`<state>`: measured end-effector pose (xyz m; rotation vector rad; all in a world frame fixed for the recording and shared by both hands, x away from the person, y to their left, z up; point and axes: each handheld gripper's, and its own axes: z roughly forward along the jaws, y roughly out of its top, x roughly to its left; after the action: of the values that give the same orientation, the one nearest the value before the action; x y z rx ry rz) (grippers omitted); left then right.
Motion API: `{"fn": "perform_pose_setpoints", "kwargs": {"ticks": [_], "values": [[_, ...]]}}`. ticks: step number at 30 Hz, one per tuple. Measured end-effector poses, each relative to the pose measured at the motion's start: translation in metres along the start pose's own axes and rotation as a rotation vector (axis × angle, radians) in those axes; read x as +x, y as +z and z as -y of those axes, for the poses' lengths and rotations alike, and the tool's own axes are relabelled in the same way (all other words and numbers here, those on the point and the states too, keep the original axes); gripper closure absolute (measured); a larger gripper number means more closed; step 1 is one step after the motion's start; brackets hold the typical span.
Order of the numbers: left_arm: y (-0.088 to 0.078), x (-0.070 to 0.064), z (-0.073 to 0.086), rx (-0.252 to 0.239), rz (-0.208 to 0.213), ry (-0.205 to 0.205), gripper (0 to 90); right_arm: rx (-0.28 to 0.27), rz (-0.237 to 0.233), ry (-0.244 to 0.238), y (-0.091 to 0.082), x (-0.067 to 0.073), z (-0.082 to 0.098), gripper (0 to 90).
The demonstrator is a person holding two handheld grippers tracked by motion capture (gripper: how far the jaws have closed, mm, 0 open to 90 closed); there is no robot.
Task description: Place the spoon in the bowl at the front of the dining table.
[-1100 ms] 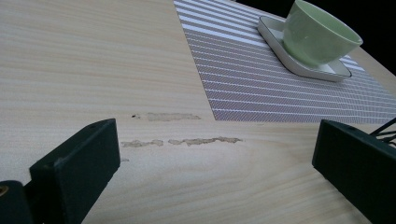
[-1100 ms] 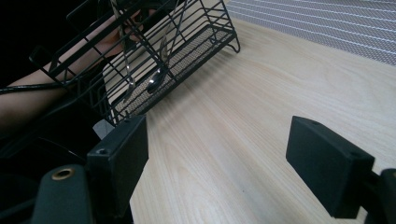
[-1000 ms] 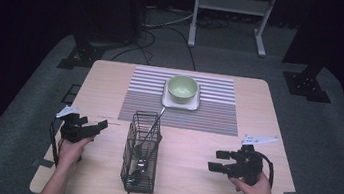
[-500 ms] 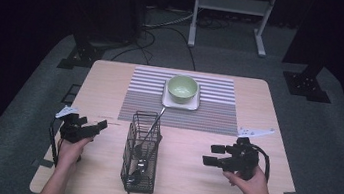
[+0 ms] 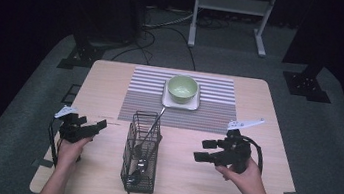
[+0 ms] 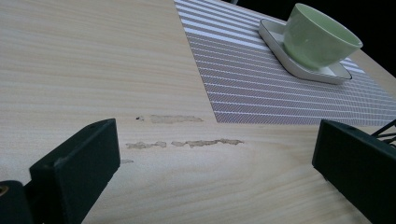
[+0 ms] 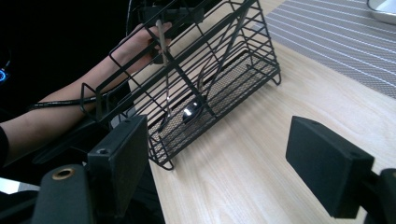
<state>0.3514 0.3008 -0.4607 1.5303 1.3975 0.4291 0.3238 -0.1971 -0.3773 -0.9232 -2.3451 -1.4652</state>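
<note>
Down in the wire basket (image 5: 141,156) at lower centre of the high view, the utensils are hard to sort out: one long handle (image 5: 156,120) leans out toward the upper right, and a spoon bowl (image 7: 192,110) glints through the mesh in the right gripper view, but how many pieces sit in there cannot be told. That view cuts the basket's top off at the frame's upper edge, and the person's left forearm (image 7: 70,105) shows dimly behind the wires at left.

The right gripper (image 5: 206,151), right of centre in the high view, has its jaws spread wide and holds nothing, pointing left at the basket with bare table (image 5: 183,184) between them. The left gripper (image 5: 94,127), at lower left, is also wide open and empty, its jaws low over the wood; a corner of the basket's wire just pokes in at the right edge of its own view.

Toward the top of the table a striped placemat (image 5: 150,94) carries a white square plate (image 5: 180,102) with a green bowl (image 5: 182,88) sitting on it, well apart from both grippers. Nothing lies between the right gripper and the basket.
</note>
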Motion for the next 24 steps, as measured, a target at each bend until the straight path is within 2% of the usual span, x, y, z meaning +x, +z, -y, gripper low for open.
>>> {"fn": "perform_pose_setpoints", "kwargs": {"ticks": [4,18,22,24], "values": [[0.0,0.0,0.0,0.0,0.0,-0.001,0.0,0.016,-0.002,-0.013,0.003,0.006,-0.008,20.2],[0.0,0.001,0.0,0.001,0.002,-0.001,0.0,0.065,-0.03,-0.024,0.014,0.01,-0.027,22.4],[0.0,0.0,0.0,-0.002,0.002,-0.005,0.0,0.071,-0.043,-0.038,0.016,0.014,-0.032,24.1],[0.0,0.0,0.0,-0.002,0.002,-0.004,0.0,0.081,-0.033,-0.054,0.017,0.018,-0.036,24.1]]}}
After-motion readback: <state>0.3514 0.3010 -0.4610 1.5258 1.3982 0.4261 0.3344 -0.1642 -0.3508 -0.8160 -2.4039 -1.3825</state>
